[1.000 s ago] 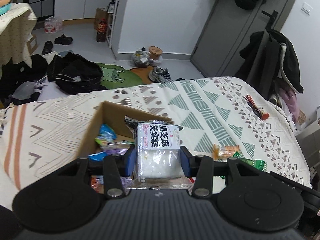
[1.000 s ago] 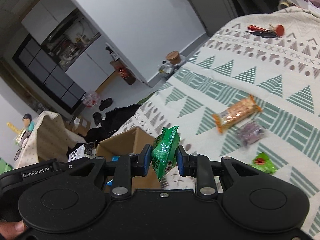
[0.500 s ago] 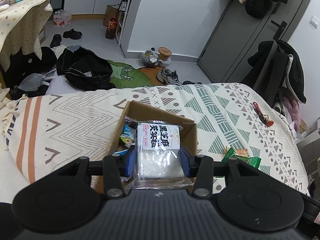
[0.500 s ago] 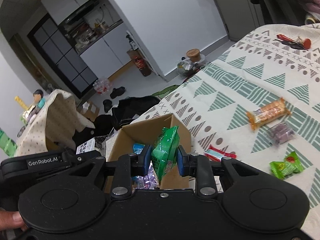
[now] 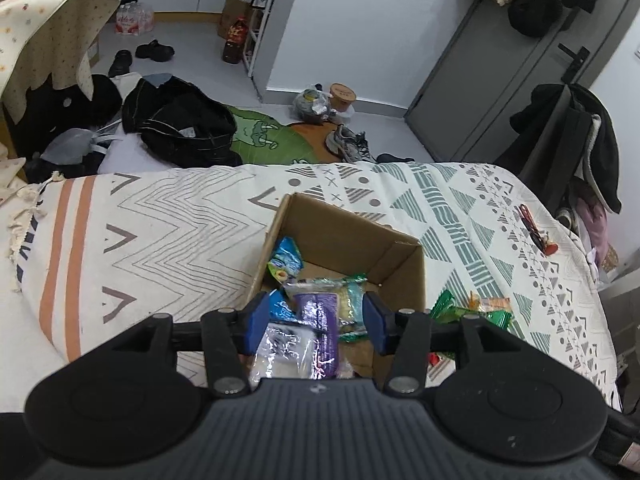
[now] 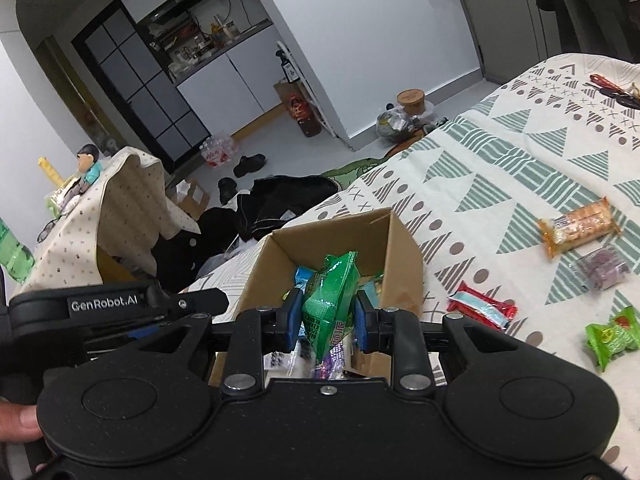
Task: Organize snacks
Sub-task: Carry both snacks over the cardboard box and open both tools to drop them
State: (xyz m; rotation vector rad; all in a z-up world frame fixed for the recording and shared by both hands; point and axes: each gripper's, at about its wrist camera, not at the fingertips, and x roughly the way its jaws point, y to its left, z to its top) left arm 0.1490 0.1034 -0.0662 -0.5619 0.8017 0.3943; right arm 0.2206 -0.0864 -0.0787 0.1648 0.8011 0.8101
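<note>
Box [image 5: 404,270] sits on the bed [image 5: 160,220], snacks inside. Left tongs [image 5: 316,322] gape empty above it; right tongs [image 6: 326,318] pinch a green packet [image 6: 330,296] over it.

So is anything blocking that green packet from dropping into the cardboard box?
Nothing visible does. The right gripper holds the green packet directly over the open cardboard box, with only loose snacks lying below.
</note>
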